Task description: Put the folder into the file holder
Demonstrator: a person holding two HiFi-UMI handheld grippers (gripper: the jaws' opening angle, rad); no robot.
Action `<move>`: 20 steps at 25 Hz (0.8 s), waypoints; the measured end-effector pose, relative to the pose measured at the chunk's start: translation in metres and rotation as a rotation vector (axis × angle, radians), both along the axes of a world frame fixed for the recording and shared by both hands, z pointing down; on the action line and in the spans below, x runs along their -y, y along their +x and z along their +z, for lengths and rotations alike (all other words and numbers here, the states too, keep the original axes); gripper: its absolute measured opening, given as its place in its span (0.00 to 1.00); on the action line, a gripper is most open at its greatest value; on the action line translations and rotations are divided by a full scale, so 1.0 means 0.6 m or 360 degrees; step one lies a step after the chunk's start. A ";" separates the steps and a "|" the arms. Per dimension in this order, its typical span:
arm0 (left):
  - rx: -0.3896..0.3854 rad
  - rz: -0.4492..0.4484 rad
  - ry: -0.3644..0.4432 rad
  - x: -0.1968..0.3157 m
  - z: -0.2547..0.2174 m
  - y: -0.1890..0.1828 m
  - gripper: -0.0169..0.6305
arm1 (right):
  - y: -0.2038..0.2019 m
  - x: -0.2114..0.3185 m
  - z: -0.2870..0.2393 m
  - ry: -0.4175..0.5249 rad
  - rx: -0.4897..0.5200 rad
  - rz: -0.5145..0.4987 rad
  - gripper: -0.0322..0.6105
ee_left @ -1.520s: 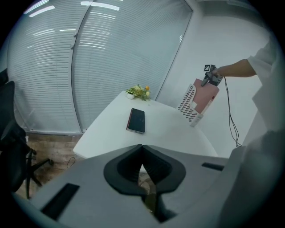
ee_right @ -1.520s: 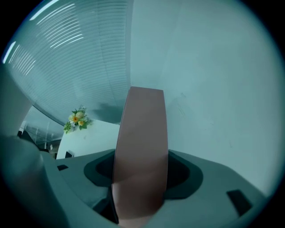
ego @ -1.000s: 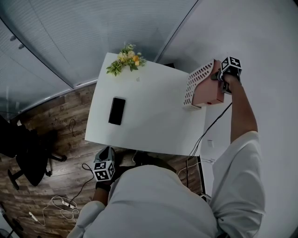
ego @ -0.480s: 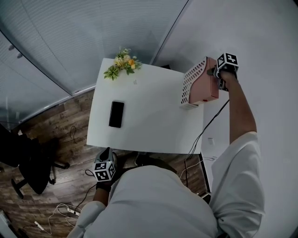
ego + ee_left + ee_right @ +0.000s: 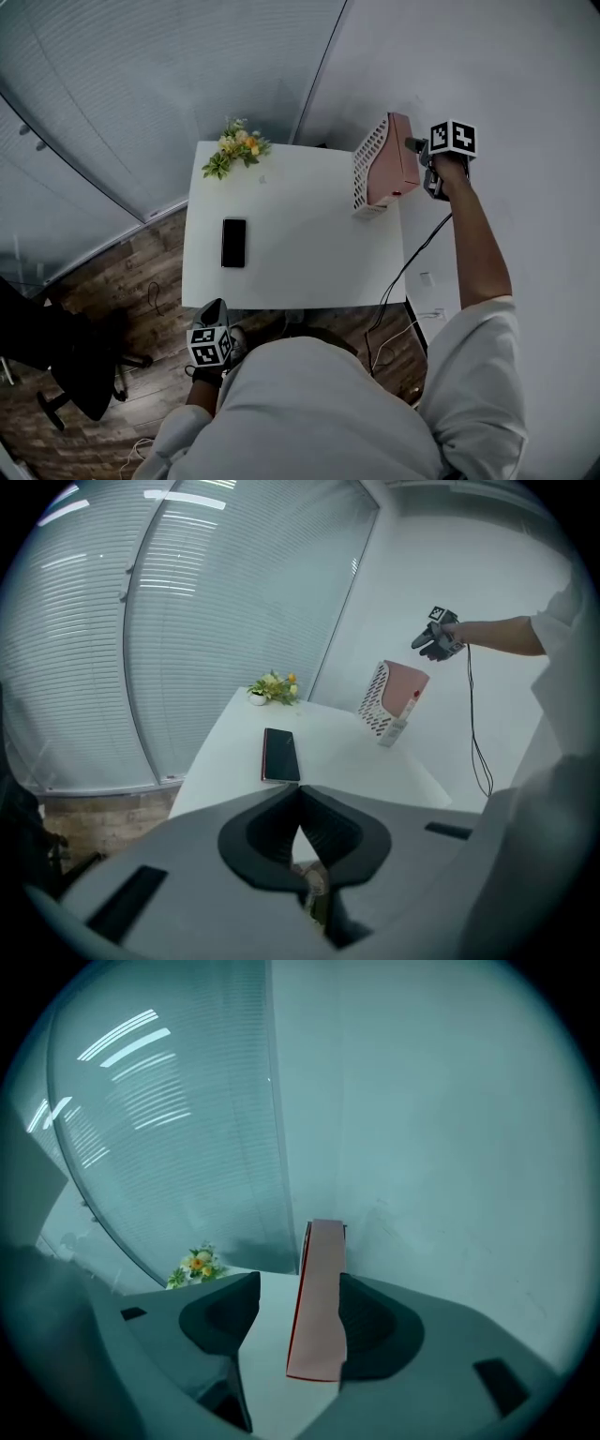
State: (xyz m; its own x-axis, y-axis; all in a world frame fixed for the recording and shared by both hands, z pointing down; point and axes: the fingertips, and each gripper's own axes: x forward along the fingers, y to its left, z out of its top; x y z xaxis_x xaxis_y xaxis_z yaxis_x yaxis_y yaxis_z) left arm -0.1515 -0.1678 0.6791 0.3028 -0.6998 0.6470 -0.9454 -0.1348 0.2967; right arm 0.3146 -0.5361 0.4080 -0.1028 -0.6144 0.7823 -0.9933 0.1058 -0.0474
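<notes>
compared with a moment ago, the right gripper (image 5: 298, 1327) is sitting higher and further right, no longer down on the top edge of the pink folder (image 5: 394, 164). its jaws have just been narrowing a little but are standing apart, released. the folder's thin edge is showing between them, close against the right jaw and clear of the left one. whether the right jaw is touching it is hard to make out.

the folder is standing upright inside the white perforated file holder (image 5: 367, 173), at the far right corner of the white tabletop (image 5: 300, 253), as it was before. its lower part is hidden by the holder's wall.

the left gripper (image 5: 300, 829) is hanging off the near left edge of the tabletop, much where it was. its jaws are clenched together on nothing. in the head view only its marker cube is showing above the person's shoulder.

a dark phone (image 5: 233, 242) is lying flat on the left side of the tabletop and a small bunch of flowers (image 5: 234, 148) is sitting at the far left corner, both unmoved. a dark chair (image 5: 66, 361) on the floor at near left is cut off by the frame.
</notes>
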 end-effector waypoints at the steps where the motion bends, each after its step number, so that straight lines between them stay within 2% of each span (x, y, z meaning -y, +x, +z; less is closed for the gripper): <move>1: 0.0007 0.0019 0.0014 0.002 -0.005 -0.001 0.04 | -0.005 -0.016 -0.010 0.0060 0.0004 -0.0014 0.47; 5: 0.0030 0.0096 0.0052 0.002 -0.022 0.001 0.04 | -0.019 -0.091 -0.037 0.0293 -0.0041 -0.0045 0.42; 9: 0.0053 0.0183 0.0090 0.001 -0.040 0.008 0.04 | -0.027 -0.180 -0.041 0.0505 -0.0104 -0.0037 0.31; 13: 0.0068 0.0262 0.0121 -0.004 -0.052 0.012 0.04 | -0.033 -0.276 -0.023 0.0637 -0.0154 0.0013 0.23; 15: 0.0077 0.0299 0.0130 -0.008 -0.056 0.016 0.04 | -0.029 -0.321 -0.013 0.0694 -0.0145 0.0067 0.16; 20: 0.0106 0.0385 0.0144 -0.017 -0.061 0.023 0.04 | -0.020 -0.414 0.019 0.0760 -0.0087 0.0185 0.10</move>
